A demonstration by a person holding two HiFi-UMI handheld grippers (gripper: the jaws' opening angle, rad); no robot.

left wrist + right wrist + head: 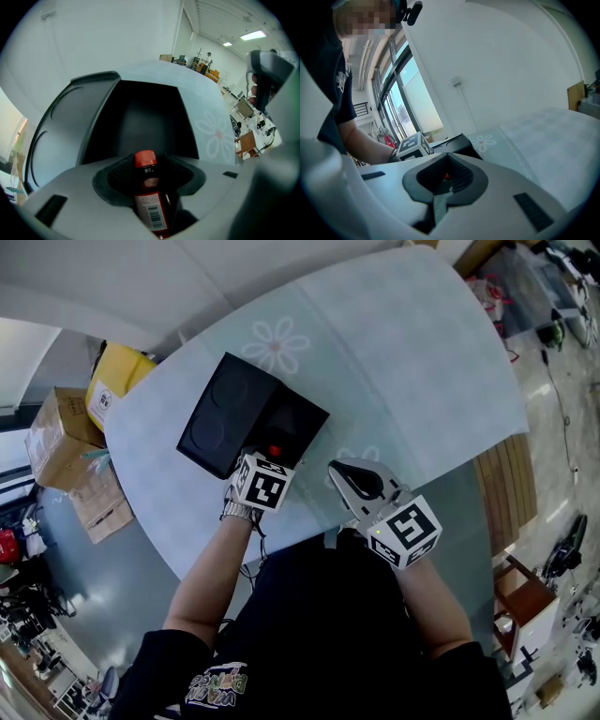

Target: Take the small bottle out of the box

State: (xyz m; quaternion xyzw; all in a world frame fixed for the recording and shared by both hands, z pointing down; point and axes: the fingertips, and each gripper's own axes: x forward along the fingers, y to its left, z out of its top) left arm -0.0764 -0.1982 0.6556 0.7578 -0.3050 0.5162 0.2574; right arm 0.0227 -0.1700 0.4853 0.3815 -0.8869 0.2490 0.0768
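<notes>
Left gripper view has the small bottle (149, 199) dead centre, red cap (145, 159) up and barcode label facing the camera. It's sitting in the open black box (140, 117), close against the near wall. Head view agrees, with a red dot just past the marker cube at the box's near edge and the lid (220, 409) laid flat alongside.

The left gripper (150, 174) points steeply down with its jaws spread wide, one on either side of the bottle. The pads look clear of the glass, so there's no grip yet.

The step in hand, I'd say, is the grasp. Settle a touch lower so the pads meet the body below the cap. Keep the bottle centred, close squarely, then lift straight up so it clears the box wall without tipping.

The right gripper (445, 180) waits over the pale flowered table (403, 381), near the box but apart from it. Its jaws are all but together and carry nothing.
</notes>
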